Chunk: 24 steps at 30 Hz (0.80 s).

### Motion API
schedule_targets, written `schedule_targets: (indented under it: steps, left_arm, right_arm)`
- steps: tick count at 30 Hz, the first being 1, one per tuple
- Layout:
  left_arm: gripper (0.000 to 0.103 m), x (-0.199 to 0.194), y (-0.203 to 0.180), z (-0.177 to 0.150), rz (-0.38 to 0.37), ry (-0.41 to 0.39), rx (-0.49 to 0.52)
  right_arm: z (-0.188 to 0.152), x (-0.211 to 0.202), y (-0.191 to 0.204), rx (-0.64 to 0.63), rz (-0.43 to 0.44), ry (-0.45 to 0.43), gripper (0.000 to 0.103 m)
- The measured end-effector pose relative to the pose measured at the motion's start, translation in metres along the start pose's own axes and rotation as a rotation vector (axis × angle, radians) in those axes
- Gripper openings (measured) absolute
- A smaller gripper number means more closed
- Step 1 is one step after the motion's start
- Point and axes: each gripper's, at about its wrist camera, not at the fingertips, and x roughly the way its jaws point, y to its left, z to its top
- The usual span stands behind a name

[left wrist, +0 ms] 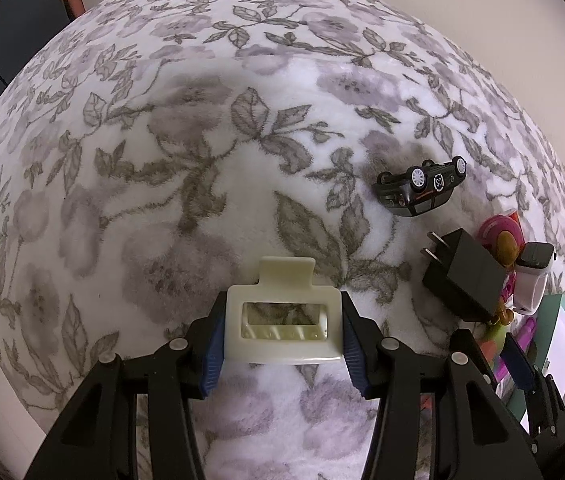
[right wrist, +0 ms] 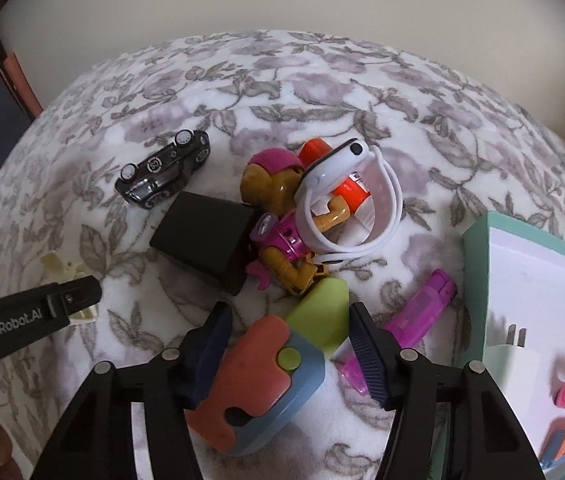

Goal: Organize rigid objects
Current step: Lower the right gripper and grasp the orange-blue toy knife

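Left claw (left wrist: 282, 336) is clamped on a cream hair clip (left wrist: 282, 320); only the right view shows the right claw (right wrist: 286, 344) apparently gripping a coral-blue toy (right wrist: 254, 384), beyond which a charger (right wrist: 206, 236) lies.

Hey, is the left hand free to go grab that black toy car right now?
Probably not yet. The left tongs are shut on the cream hair clip, so they would need to drop it first. The black toy car itself lies upturned on the blanket with nothing on top of it.
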Motion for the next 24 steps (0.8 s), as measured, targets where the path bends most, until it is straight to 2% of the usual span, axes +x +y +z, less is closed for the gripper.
schedule_targets:
  steps: [4, 6, 7, 9, 12, 15, 24]
  left_arm:
    - [0.052, 0.001, 0.002, 0.001, -0.015, 0.003, -0.012]
    - [0.052, 0.001, 0.004, 0.001, -0.019, 0.004, -0.017]
    - [0.052, 0.001, 0.004, 0.002, -0.023, 0.005, -0.019]
    - [0.052, 0.002, 0.004, 0.002, -0.03, 0.007, -0.024]
    - [0.052, 0.002, 0.005, 0.002, -0.044, 0.01, -0.035]
    - [0.052, 0.0, 0.007, 0.002, -0.057, 0.011, -0.045]
    - [0.052, -0.003, 0.01, 0.001, -0.087, 0.022, -0.054]
  right_arm:
    - [0.003, -0.002, -0.012, 0.053, 0.068, 0.0, 0.064]
    - [0.004, -0.002, -0.015, 0.074, 0.097, 0.0, 0.068]
    - [0.004, -0.001, -0.016, 0.082, 0.116, 0.005, 0.073]
    - [0.003, -0.002, -0.016, 0.084, 0.135, 0.009, 0.076]
    - [0.002, -0.004, -0.013, 0.034, 0.134, 0.021, 0.077]
    - [-0.001, -0.005, -0.013, 0.005, 0.174, 0.037, 0.082]
    - [-0.019, -0.009, 0.002, -0.155, 0.191, 0.056, 0.083]
